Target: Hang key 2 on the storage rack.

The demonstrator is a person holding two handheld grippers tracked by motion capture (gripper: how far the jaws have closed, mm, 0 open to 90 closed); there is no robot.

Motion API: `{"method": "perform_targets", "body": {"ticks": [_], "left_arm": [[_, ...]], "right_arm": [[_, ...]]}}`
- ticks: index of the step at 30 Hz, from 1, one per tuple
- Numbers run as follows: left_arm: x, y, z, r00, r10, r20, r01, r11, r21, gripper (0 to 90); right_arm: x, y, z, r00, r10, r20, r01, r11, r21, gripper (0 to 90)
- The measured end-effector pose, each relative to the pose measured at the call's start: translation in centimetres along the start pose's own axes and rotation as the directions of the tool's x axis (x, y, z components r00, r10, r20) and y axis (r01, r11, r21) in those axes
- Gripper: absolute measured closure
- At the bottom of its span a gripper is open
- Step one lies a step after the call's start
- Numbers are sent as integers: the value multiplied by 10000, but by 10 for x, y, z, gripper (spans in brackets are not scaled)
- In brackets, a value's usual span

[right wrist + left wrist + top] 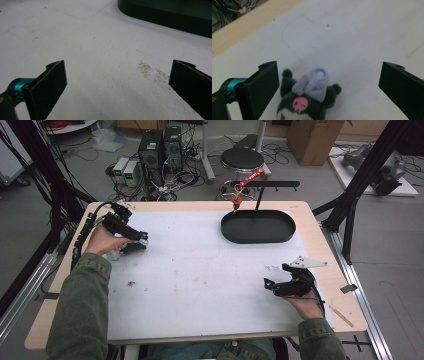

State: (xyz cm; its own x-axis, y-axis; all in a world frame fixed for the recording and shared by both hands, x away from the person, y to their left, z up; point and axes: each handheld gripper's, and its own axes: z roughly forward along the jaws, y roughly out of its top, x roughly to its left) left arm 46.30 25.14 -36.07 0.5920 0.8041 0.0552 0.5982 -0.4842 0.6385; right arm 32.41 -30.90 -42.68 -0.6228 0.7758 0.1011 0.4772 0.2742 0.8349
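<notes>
A tray (258, 226) sits on the mat (200, 275) at upper right of the frame; a plush toy (304, 102) lies at its left edge, well apart.

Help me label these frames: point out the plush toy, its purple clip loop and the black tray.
plush toy (303, 106), left gripper view, pink skull on its head.
purple clip loop (320, 74), left gripper view, ring's rim.
black tray (258, 238), high view, near rim.

left gripper (134, 241) agape, right gripper (272, 286) agape

Overhead camera looks down on the white mat (200, 270); both gripper cameras skim close above it.
</notes>
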Motion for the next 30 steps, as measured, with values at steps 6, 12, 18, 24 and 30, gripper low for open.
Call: {"method": "perform_targets", "body": {"ticks": [6, 12, 18, 24, 30], "left_arm": [[7, -26, 7, 9999, 88, -88, -83, 9981, 610, 34], [28, -50, 4, 9979, -588, -257, 605, 9955, 734, 34], [42, -63, 1, 9931, -1148, -255, 1163, 9908, 692, 34], [46, -71, 4, 9906, -1362, -115, 1367, 9875, 782, 34], [42, -77, 18, 9934, -1131, 173, 1093, 9831, 1467, 126]], "right_arm": [[1, 0, 3, 10000, -98, 3, 98, 9999, 137, 6], [1, 0, 5, 9999, -154, -11, 155, 9996, 235, 6], [2, 1, 9, 9997, -230, 2, 229, 9991, 363, 6], [3, 1, 10, 9997, -240, -16, 240, 9986, 477, 6], [3, 1, 10, 9996, -264, 58, 261, 9981, 550, 6]]}}
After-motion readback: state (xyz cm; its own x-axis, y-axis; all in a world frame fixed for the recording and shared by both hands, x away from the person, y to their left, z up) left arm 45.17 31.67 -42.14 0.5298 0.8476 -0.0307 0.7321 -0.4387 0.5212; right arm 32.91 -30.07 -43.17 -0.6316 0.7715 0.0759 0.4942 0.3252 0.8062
